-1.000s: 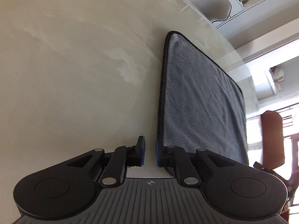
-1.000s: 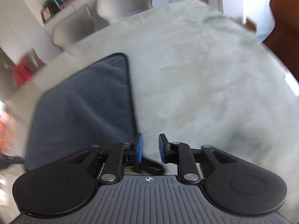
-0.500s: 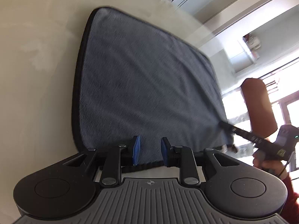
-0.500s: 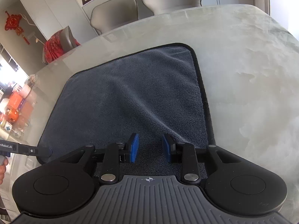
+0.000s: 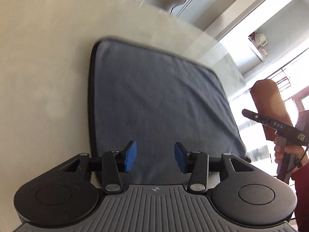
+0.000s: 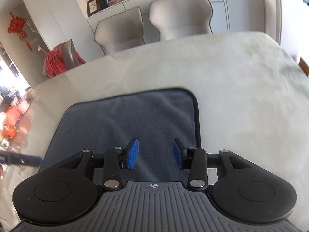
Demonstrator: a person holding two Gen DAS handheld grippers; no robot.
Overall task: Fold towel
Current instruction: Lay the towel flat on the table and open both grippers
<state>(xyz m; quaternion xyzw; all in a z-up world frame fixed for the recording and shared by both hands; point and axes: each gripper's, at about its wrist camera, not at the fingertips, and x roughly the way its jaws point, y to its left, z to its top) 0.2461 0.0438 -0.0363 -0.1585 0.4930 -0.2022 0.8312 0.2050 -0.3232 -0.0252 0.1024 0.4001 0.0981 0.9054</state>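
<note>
While the left wrist view looks across the towel [image 5: 158, 104] from one side, it also shows the right gripper [image 5: 270, 122] far off at the right edge, held in a hand [image 5: 285, 152] with a red sleeve [image 5: 303, 193], and a brown chair [image 5: 270, 104] by bright windows. The right wrist view shows other things: two pale chairs [image 6: 154, 25] behind the counter [image 6: 241, 89], a red cloth [image 6: 58, 61] over another chair, a red knot decoration [image 6: 18, 28] on the wall, and a bit of the left gripper [image 6: 21, 159] poking in at the left edge. Both views show the towel lying flat on the pale counter. It is dark grey-blue and fuzzy, with a thin black edge and round corners, and it has soft creases across it. The left gripper's jaws are apart and opening, with nothing between the blue pads [image 5: 130, 156]; they hang over the near edge of the towel. The right gripper's jaws are also apart and opening, empty, over the towel near its right edge. Both pictures are a bit blurry.
</note>
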